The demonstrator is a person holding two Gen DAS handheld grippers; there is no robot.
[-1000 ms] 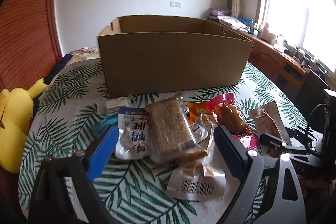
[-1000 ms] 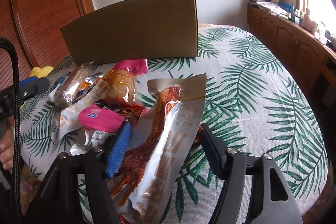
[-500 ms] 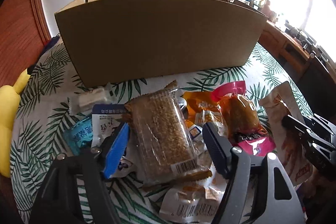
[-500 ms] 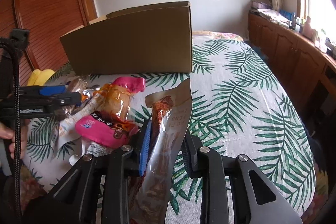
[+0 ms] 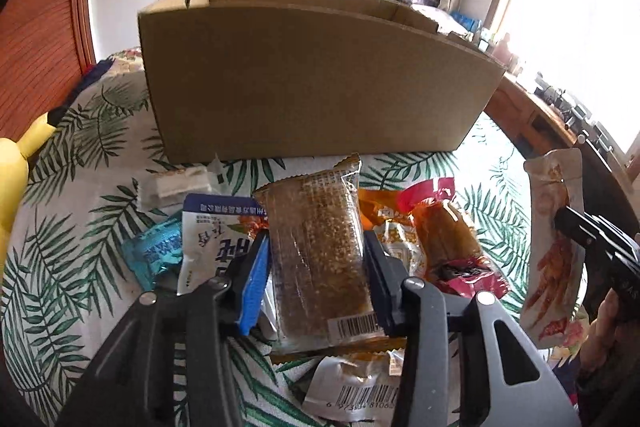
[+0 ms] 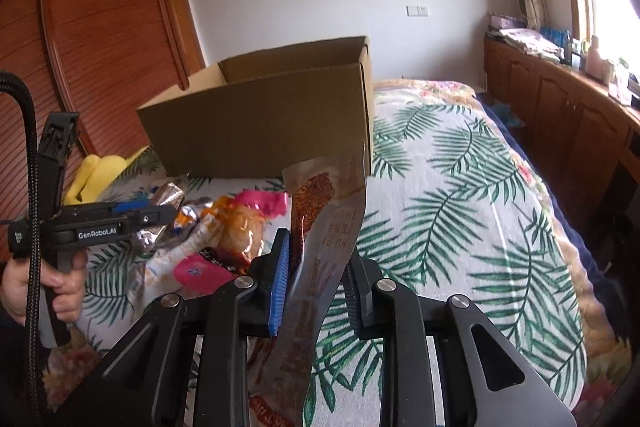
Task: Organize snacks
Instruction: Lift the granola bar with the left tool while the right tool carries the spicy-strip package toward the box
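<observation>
A clear-wrapped sesame bar [image 5: 316,255] lies on top of the snack pile, in front of the open cardboard box [image 5: 312,79]. My left gripper [image 5: 318,277] straddles the bar. Its jaws are closing, and both pads touch the wrapper's long sides. My right gripper [image 6: 316,279] is shut on a tan pouch of reddish chicken feet [image 6: 332,223], which it holds upright above the tablecloth. The left wrist view shows that pouch [image 5: 556,227] raised at the right. The box [image 6: 260,131] stands just behind the pouch.
Around the bar lie a red pack with a brown drumstick [image 5: 444,235], a white-and-blue pouch [image 5: 208,243], a teal pack [image 5: 154,255] and a small white pack [image 5: 176,183]. The palm-leaf tablecloth [image 6: 460,227] stretches right of the box. A yellow plush toy [image 5: 16,167] sits at the left edge.
The left jaws narrowed from wide apart to the sides of the sesame bar as the gripper moved in. The right gripper closed on the tan pouch and lifted it off the cloth.
</observation>
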